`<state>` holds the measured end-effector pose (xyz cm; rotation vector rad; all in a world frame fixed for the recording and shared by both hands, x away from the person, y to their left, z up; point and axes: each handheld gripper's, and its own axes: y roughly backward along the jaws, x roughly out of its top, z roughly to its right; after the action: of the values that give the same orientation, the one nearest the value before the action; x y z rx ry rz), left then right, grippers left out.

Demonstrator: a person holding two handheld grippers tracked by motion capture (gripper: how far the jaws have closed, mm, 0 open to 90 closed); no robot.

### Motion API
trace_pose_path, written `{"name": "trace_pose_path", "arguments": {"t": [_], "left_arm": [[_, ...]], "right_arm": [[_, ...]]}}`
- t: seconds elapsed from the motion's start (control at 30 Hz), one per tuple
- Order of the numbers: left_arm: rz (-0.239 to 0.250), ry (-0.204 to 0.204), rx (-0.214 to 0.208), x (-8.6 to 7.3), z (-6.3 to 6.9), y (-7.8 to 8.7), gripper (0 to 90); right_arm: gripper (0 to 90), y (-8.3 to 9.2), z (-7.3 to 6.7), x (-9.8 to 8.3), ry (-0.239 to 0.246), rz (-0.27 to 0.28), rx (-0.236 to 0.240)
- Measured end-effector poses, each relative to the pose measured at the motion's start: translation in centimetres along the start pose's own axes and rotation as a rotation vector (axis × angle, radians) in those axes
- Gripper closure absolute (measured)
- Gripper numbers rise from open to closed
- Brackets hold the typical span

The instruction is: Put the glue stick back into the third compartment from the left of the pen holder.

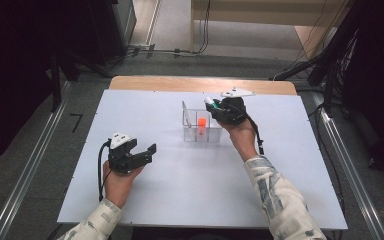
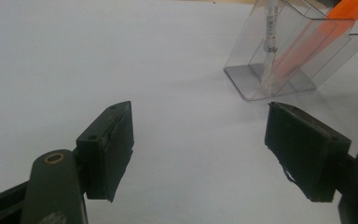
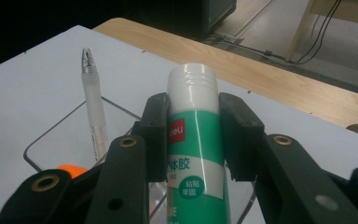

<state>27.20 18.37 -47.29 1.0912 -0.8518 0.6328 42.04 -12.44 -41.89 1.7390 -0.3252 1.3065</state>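
high view: above, looking down | gripper views: close, low | shared: clear holder (image 1: 202,127) (image 2: 289,51) (image 3: 65,140)

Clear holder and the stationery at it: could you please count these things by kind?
Clear holder: 1
White pen: 1
Orange marker: 1
Glue stick, gripped by the right tongs: 1
Total: 4

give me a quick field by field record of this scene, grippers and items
right gripper: shut on the green and white glue stick, above the clear plastic organiser box
left gripper: open, nothing between the jaws, over the white table top
in box: white translucent pen standing upright, orange marker
glue stick: cap end pointing away from the hand
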Motion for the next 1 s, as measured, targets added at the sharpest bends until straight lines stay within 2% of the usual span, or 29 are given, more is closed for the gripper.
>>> {"name": "trace_pose_path", "arguments": {"t": [0.4, 0.8, 1.0], "left_arm": [[0.000, 0.000, -0.001, 0.00, 0.00, 0.01, 24.6], [0.000, 0.001, 0.000, 0.00, -0.01, 0.02, 24.6], [0.000, 0.000, 0.000, -0.01, -0.01, 0.02, 24.6]], "right_arm": [[62.8, -0.65, -0.04, 0.11, -0.007, -0.002, 0.003], [62.8, -0.45, -0.03, 0.21, -0.014, 0.001, 0.009], [62.1, -0.19, 0.13, -0.31, -0.024, -0.004, 0.012]]}}
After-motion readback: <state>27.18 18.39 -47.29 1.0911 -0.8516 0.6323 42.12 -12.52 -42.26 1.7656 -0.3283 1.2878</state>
